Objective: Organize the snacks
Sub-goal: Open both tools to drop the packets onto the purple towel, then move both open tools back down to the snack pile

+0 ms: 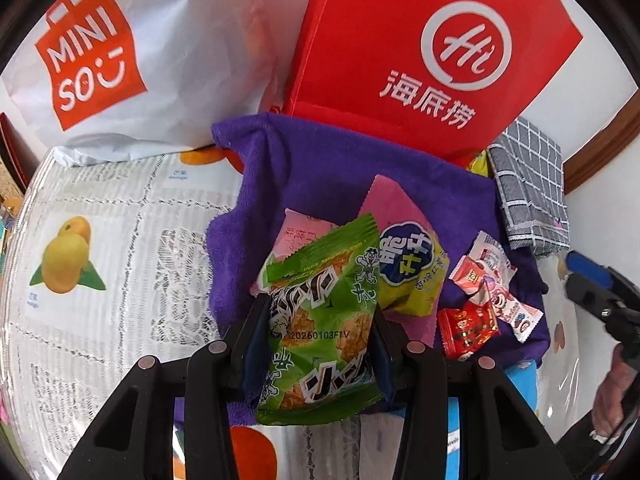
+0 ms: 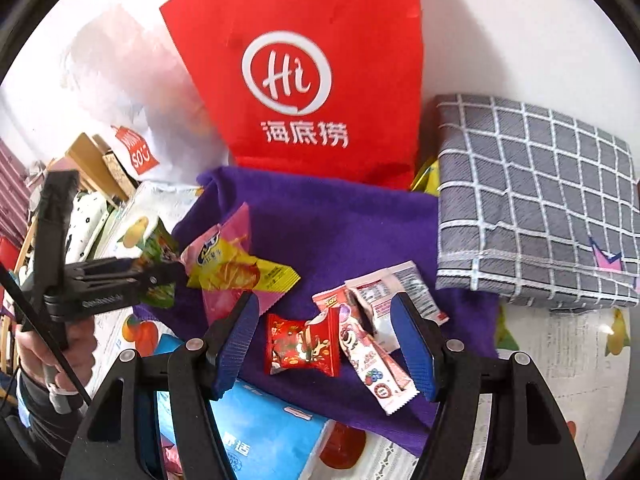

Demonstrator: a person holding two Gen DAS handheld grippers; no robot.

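Above a purple towel (image 1: 332, 160), the left gripper (image 1: 320, 320) clamps a green snack packet (image 1: 320, 336). The right gripper (image 2: 324, 344) hangs spread, empty, over a red candy (image 2: 302, 346) and 2 pink-and-white packets (image 2: 372, 364).

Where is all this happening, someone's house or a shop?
Most likely a home, at an ordinary table. A fruit-printed tablecloth covers it, shopping bags from stores, one white and one red, stand at the back, and a folded checked cloth lies beside a purple towel strewn with snack packets.
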